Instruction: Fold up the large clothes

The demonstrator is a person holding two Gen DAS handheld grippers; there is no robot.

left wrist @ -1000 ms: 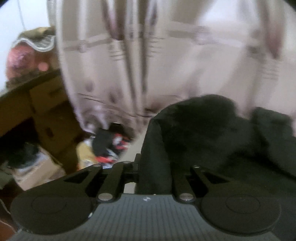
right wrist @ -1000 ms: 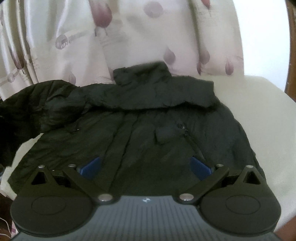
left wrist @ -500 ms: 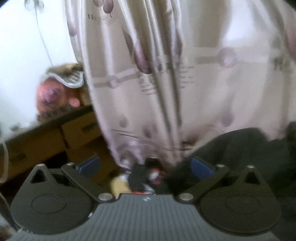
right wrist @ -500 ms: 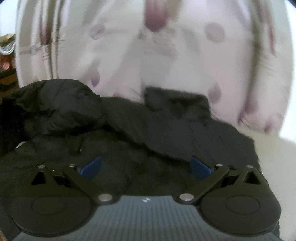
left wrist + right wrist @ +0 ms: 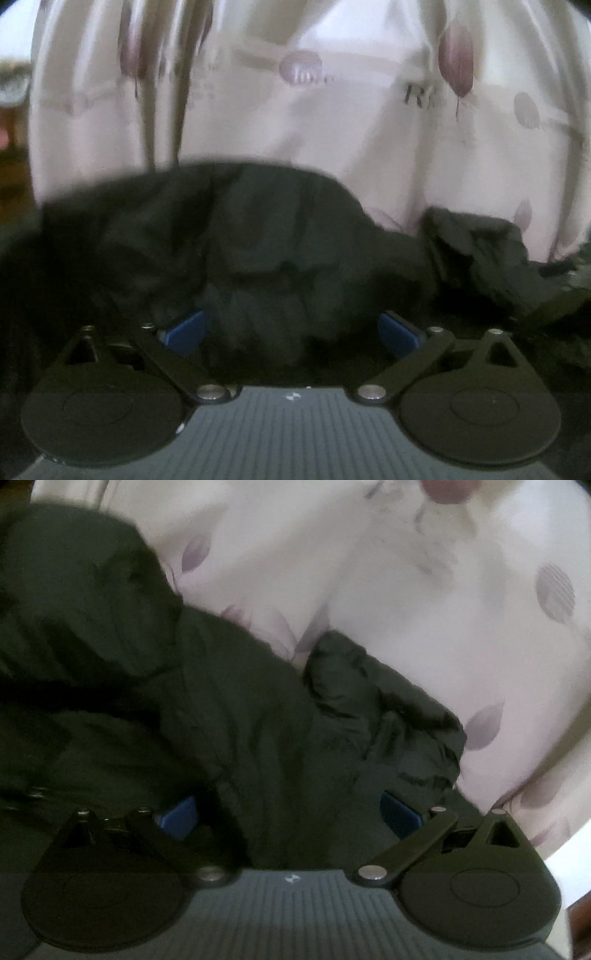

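Dark, rumpled jacket [image 5: 229, 709] heaped against pale patterned curtain [image 5: 388, 590]

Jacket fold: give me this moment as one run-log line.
jacket: dark, rumpled, in front of curtain | left tongs: closing slightly, over jacket, no grip | right tongs: open over jacket

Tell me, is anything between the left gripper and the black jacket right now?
Nothing visible. The left gripper points straight at the black jacket, its jaws wide and closing slightly, dark fabric bunched between its blue pads. Only the patterned curtain hangs behind.
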